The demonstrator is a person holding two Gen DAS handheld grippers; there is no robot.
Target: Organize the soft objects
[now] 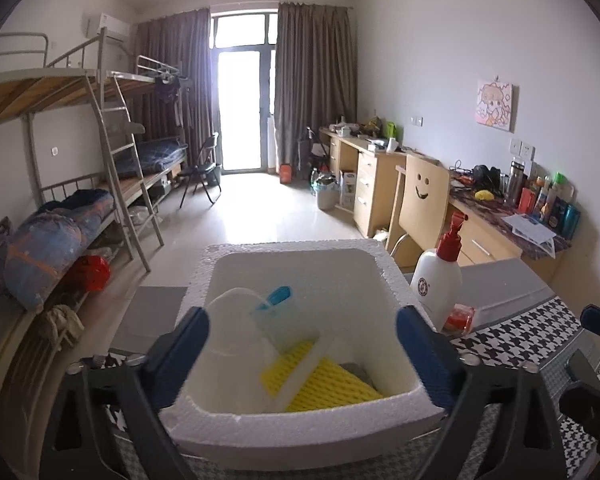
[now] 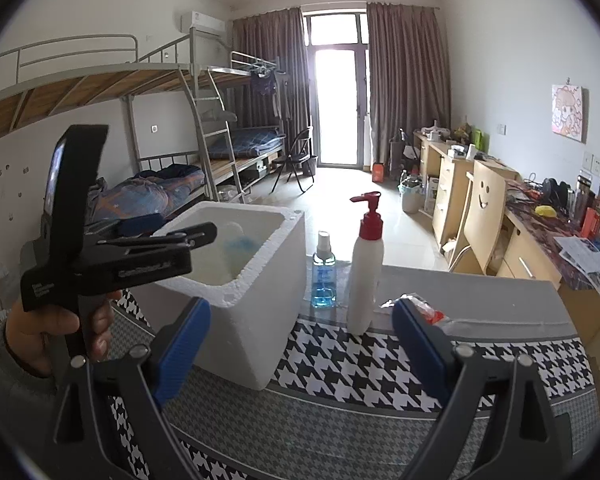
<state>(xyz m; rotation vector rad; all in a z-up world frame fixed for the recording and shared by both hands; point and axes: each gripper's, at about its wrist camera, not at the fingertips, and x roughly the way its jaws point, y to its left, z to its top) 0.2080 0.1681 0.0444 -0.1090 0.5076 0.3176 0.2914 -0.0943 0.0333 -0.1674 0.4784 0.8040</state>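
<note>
A white foam box (image 1: 296, 432) stands on the houndstooth cloth. Inside it lie a yellow mesh sponge (image 1: 332, 384), a white foam sheet (image 1: 300, 372) and a clear soft pouch with a blue cap (image 1: 276, 300). My left gripper (image 1: 304, 344) hangs open over the box's near rim, its blue pads wide apart and touching nothing. From the right wrist view the same box (image 2: 260, 320) shows at the left, and a hand holds the left gripper (image 2: 172, 228) above it. My right gripper (image 2: 302, 344) is open and empty, near a clear packet with red contents (image 2: 428, 314).
A white pump bottle with a red top (image 2: 364, 276) and a small blue spray bottle (image 2: 324, 276) stand just right of the box. The houndstooth cloth (image 2: 360, 364) covers the table's near part. Beyond are a smiley-face chair (image 2: 484, 208), desks and bunk beds (image 2: 204, 148).
</note>
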